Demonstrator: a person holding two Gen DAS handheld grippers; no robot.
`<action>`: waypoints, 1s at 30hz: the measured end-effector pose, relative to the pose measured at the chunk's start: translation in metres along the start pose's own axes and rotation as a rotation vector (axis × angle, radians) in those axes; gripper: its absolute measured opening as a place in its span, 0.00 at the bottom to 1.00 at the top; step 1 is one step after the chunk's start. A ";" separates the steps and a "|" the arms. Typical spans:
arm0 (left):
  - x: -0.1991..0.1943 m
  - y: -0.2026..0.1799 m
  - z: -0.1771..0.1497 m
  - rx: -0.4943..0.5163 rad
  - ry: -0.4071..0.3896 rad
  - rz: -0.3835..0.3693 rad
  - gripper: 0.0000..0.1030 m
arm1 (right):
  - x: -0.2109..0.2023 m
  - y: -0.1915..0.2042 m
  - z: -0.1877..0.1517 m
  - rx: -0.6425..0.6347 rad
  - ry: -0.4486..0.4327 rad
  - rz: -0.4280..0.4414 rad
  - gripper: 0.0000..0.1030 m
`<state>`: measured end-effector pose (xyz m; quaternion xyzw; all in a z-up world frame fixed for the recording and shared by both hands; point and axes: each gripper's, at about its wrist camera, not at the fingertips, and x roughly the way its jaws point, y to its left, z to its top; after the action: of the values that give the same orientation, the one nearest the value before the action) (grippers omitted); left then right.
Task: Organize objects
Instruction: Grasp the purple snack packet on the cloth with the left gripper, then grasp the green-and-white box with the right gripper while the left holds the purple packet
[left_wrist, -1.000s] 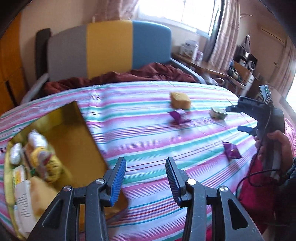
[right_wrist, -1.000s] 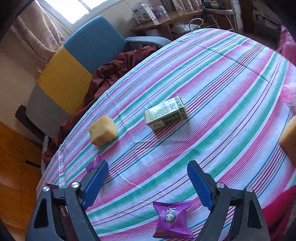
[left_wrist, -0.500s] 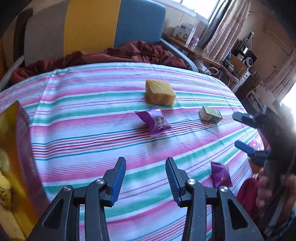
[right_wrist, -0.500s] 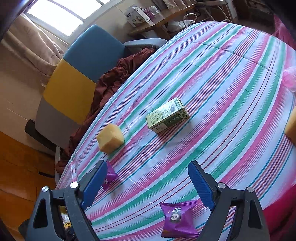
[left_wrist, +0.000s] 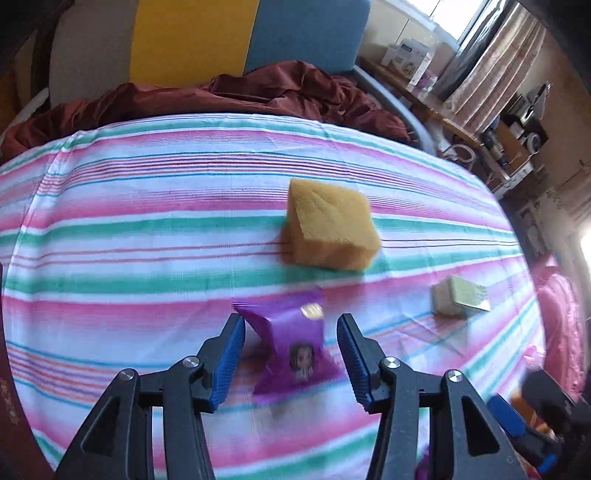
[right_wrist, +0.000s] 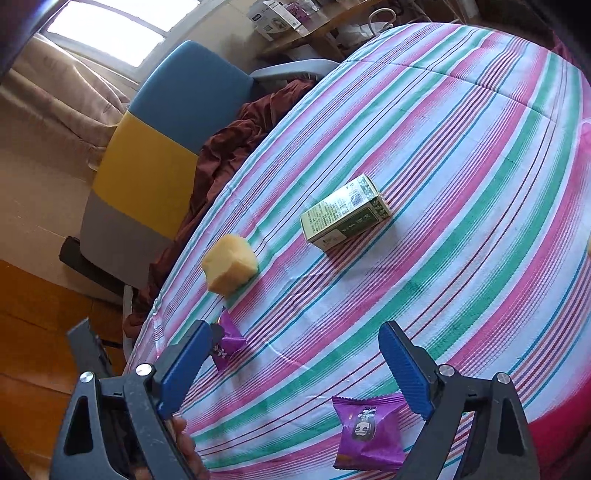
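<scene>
My left gripper (left_wrist: 291, 356) is open, its blue pads on either side of a purple snack packet (left_wrist: 291, 343) lying on the striped tablecloth (left_wrist: 147, 266); the pads do not touch it. That packet also shows in the right wrist view (right_wrist: 227, 343). My right gripper (right_wrist: 295, 373) is open and empty above the cloth. A second purple packet (right_wrist: 369, 432) lies just below it, near the right finger. A yellow sponge block (left_wrist: 330, 230) (right_wrist: 231, 267) and a green-and-white box (left_wrist: 460, 295) (right_wrist: 345, 218) lie further out.
A sofa with grey, yellow and blue panels (left_wrist: 192, 37) and a dark red blanket (left_wrist: 258, 92) stands behind the table. A cluttered desk (left_wrist: 480, 122) is at the back right. The table edge (right_wrist: 159, 317) drops to a wooden floor (right_wrist: 33, 325).
My left gripper has swung away from the gold tray and moved forward, so the purple packet now lies between its open fingers. The right gripper has shifted only slightly.
</scene>
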<state>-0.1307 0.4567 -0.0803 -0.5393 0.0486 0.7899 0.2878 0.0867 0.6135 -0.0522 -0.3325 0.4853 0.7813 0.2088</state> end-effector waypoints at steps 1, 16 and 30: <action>0.008 -0.001 0.001 0.008 0.018 0.014 0.49 | 0.001 0.000 0.000 -0.002 0.007 0.000 0.90; -0.053 0.019 -0.120 0.314 -0.208 0.042 0.31 | 0.002 -0.001 0.001 -0.009 -0.007 -0.030 0.90; -0.081 0.045 -0.161 0.280 -0.225 -0.024 0.29 | 0.004 0.003 0.001 -0.056 -0.034 -0.117 0.90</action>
<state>-0.0004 0.3245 -0.0862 -0.4026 0.1195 0.8273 0.3731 0.0814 0.6134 -0.0526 -0.3524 0.4396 0.7865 0.2529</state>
